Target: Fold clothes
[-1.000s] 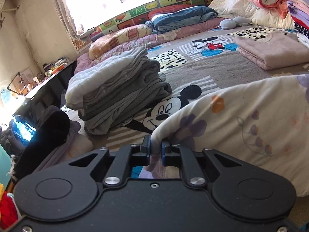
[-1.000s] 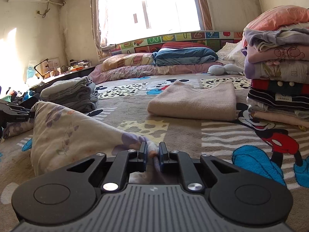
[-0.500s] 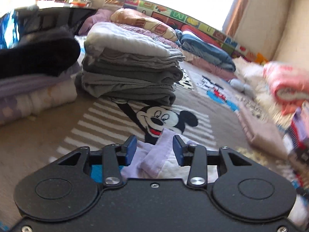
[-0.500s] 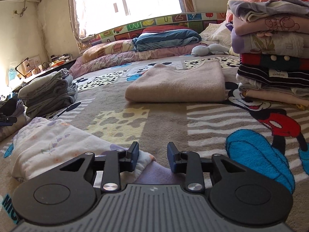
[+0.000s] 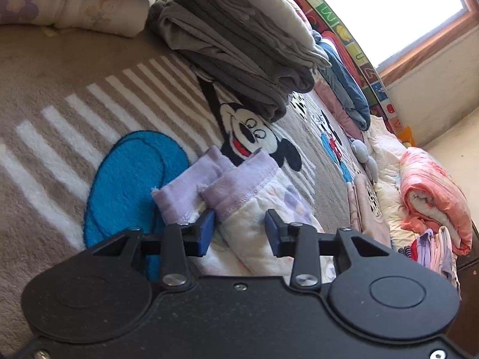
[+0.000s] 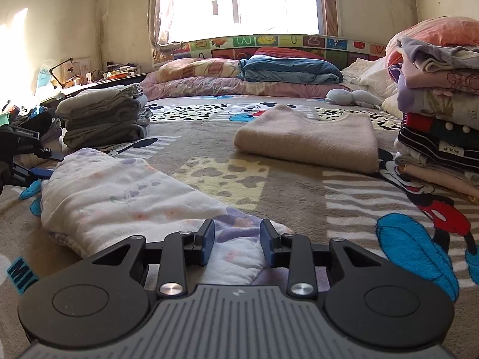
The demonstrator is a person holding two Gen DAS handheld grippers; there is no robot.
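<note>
Floral garment (image 6: 125,191): lies on the bed blanket (image 6: 269,185), long axis running between left tongs (image 5: 239,229) at its purple-cuffed end and right tongs (image 6: 237,240) at its near end; right tongs released, left tongs closing, unpressed cloth lying between both pairs.

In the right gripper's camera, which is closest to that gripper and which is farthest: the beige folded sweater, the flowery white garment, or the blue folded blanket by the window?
1. Flowery white garment: right at the right gripper, between its open jaws.
2. Beige folded sweater: mid-bed, ahead and slightly right.
3. Blue folded blanket: far end, under the window.
</note>
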